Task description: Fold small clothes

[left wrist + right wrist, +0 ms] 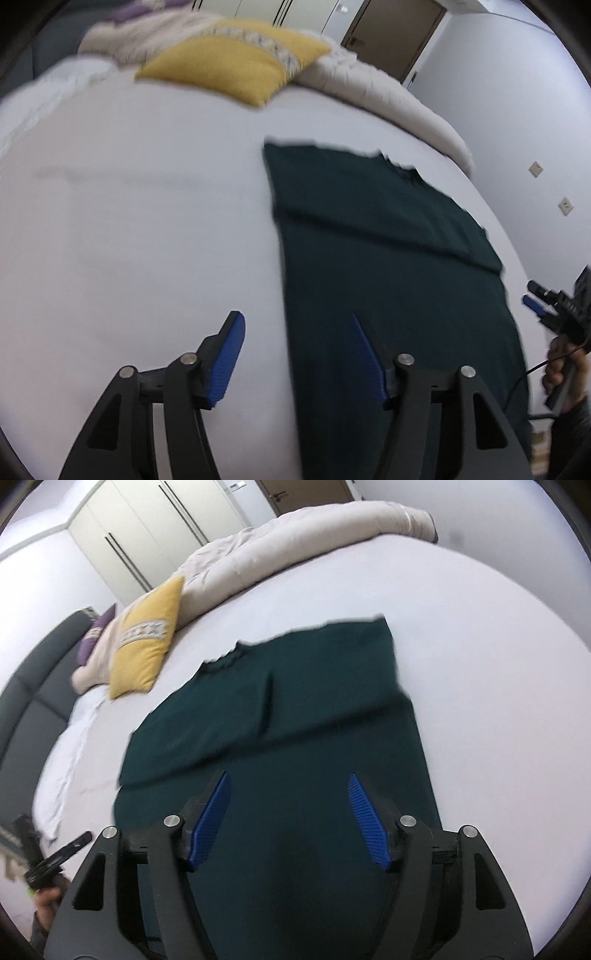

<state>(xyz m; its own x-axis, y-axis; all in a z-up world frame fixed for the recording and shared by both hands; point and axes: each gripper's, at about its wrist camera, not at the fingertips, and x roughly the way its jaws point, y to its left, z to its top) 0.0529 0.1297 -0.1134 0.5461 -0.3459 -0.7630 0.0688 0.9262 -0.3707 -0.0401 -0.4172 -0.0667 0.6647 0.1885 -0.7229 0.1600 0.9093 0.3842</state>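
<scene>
Now both tongs, left (295, 354) & right (288, 819), gape empty above the green shirt (295, 738) on bed (147, 221); next, pinch hem corners evenly, fold w/o wrinkling.

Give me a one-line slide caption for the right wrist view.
Open right gripper above a partly folded dark green garment on a white bed, yellow pillow beyond.
</scene>
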